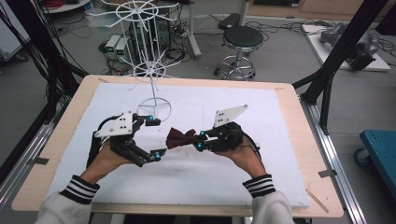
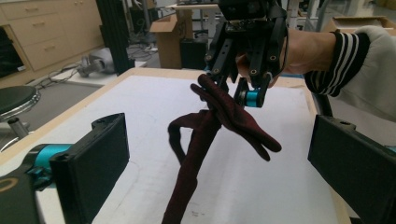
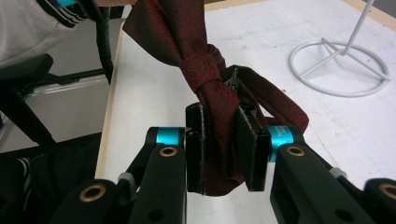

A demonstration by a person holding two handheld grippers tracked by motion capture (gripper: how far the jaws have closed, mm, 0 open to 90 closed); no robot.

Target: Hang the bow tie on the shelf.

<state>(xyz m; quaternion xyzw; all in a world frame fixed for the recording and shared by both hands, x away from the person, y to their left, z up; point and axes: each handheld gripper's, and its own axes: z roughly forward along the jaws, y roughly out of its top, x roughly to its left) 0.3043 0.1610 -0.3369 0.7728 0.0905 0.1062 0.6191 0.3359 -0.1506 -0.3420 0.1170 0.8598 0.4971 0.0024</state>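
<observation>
Two tools — left tool [image 1: 156, 138] spread and empty, right tool [image 3: 223, 149] pinching one dark-red tie [image 3: 205, 79] — one white wire stand [image 1: 152, 70] behind.

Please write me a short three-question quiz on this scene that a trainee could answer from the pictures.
1. True or false: the right gripper is shut on the dark red tie.
2. How do the left gripper's jaws stand: A) shut on the tie, B) open and apart from it, C) shut on the stand?
3. What stands on the white mat beyond the grippers?

Key
1. True.
2. B.
3. A white wire rack on a ring base.
</observation>
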